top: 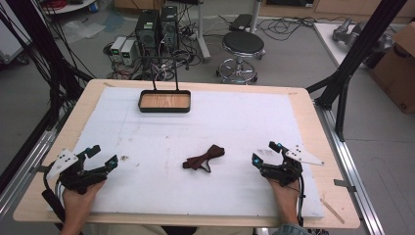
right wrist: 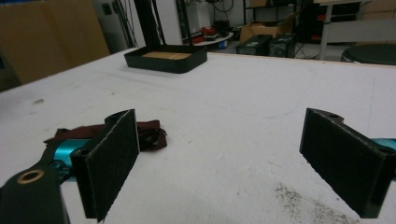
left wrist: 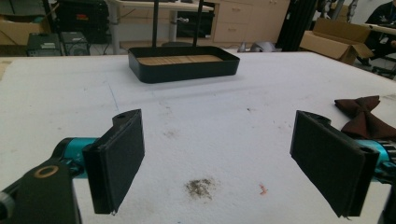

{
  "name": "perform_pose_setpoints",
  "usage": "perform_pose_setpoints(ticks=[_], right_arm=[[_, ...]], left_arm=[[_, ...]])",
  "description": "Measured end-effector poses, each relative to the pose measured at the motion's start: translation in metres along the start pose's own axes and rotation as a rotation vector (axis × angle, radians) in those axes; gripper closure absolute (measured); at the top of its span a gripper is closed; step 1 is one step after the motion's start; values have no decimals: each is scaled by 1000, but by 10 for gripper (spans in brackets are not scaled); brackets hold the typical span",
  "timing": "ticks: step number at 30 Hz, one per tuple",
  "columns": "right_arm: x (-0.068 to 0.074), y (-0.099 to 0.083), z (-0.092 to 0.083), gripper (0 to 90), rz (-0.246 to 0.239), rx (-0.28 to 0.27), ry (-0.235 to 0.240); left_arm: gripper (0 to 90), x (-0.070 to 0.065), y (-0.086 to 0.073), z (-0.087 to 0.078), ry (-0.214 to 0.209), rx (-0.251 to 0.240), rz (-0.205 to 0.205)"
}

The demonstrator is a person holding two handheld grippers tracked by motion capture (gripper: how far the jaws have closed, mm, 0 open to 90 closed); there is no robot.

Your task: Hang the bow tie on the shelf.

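I see the black tray (top: 164,108) with a wood-grain floor at the far side of the white foam mat (top: 244,122), nothing in it. My left gripper (top: 102,155) rests near-left, jaws spread wide and empty; my right gripper (top: 265,152) rests near-right, likewise wide and empty. Between them, nearer the right one, lies a dark brown bow tie (top: 203,157), soft fabric, crumpled flat on the mat.

A bow tie (top: 204,157) is laid near the front centre of the counter (top: 303,105). A tray (top: 164,101) is set at the far edge, left of centre. The left tool (top: 102,156) and right tool (top: 265,152) are positioned either side of the bow tie, well apart from it.
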State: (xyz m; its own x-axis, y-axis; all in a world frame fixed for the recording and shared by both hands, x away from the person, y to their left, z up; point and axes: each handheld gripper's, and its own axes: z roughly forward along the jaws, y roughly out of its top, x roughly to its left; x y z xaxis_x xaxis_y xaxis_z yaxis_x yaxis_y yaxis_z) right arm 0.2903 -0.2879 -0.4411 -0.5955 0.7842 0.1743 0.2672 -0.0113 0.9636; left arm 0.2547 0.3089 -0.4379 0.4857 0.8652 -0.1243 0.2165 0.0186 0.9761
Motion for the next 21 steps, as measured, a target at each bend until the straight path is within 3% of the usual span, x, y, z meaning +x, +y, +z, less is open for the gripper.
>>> perform_pose_setpoints(ticks=[4, 13, 15, 16, 19, 21], right_arm=[[-3, 0, -1, 110, 22, -9, 5], [0, -1, 1, 109, -9, 22, 6], [1, 0, 1, 109, -10, 13, 10], [1, 1, -1, 109, -9, -21, 46], [1, 0, 0, 109, -15, 1, 21], [1, 0, 1, 110, -22, 16, 33]], left_arm=[[185, -1, 0, 0, 2, -2, 2], [185, 1, 0, 1, 6, -9, -20], [185, 1, 0, 2, 4, -9, -23], [185, 2, 0, 2, 3, -7, -23], [185, 2, 0, 3, 0, -5, -27], [185, 2, 0, 3, 0, -5, -32]])
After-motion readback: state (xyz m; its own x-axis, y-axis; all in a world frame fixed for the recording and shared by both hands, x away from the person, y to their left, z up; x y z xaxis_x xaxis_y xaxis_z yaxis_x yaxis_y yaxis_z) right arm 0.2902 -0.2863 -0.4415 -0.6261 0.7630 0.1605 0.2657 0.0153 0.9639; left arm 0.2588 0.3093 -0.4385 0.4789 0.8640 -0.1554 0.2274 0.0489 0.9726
